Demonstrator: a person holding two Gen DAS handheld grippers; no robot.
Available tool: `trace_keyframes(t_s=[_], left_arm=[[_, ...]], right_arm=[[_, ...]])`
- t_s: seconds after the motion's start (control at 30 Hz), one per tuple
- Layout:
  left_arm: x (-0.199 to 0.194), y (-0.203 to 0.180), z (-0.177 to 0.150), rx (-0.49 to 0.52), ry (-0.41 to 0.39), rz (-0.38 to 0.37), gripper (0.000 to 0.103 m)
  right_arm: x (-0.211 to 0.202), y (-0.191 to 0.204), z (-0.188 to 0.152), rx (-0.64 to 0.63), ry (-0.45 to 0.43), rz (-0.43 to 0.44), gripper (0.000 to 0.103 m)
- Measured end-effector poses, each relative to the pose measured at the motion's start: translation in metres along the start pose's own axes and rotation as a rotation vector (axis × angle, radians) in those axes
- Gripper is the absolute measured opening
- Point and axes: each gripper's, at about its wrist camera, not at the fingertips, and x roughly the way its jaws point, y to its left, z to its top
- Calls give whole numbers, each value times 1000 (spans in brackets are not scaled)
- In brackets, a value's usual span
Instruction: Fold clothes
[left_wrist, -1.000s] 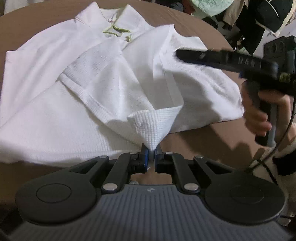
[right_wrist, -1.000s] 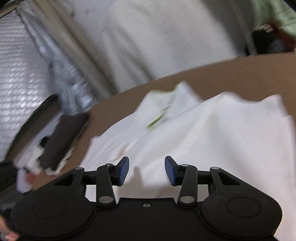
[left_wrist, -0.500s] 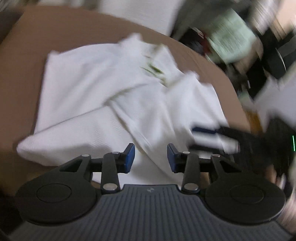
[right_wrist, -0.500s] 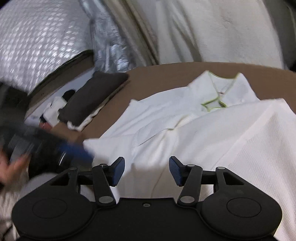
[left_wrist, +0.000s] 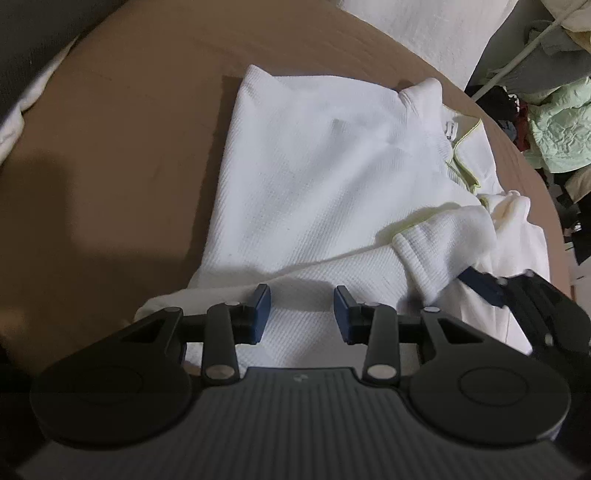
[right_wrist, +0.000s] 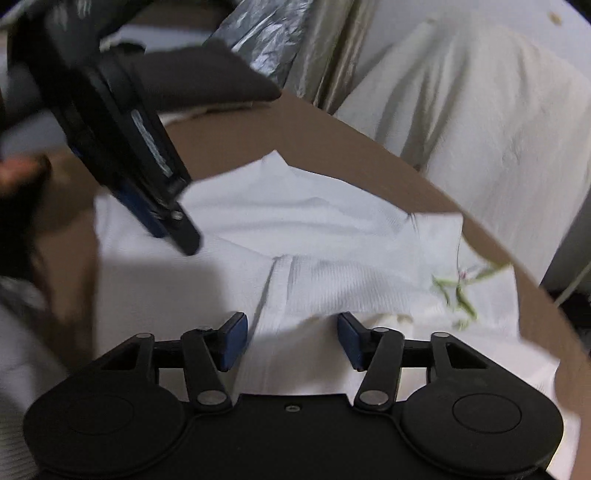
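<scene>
1. White shirt (left_wrist: 317, 177): lay flat on brown table (left_wrist: 122, 122), sides folded inward, green-trimmed collar (left_wrist: 461, 155) at far end.
2. Sleeve (left_wrist: 436, 243): lay folded across shirt, cuff bunched near collar.
3. Left gripper (left_wrist: 302, 310): hovered over shirt's near hem, jaws spread, nothing pinched.
4. Right gripper (right_wrist: 291, 339): hovered over shirt by sleeve cuff, jaws just narrowed yet apart, fabric beneath, ungripped.
5. Dark folded garment (right_wrist: 207, 81): lay beyond shirt, off table.
</scene>
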Motion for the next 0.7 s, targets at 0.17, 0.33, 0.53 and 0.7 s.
trace_keyframes(t_s=[0.17, 0.33, 0.53, 0.7], left_arm=[[2, 6, 0, -18, 22, -8, 37], [-5, 3, 0, 7, 31, 9, 37], [-7, -7, -2, 66, 29, 48, 37], [-16, -25, -4, 148, -27, -4, 39]], right_arm=[[-27, -31, 7, 64, -83, -140, 3], [-76, -92, -16, 263, -65, -189, 3], [-73, -156, -91, 646, 26, -88, 14], [-64, -187, -117, 772, 22, -114, 19]])
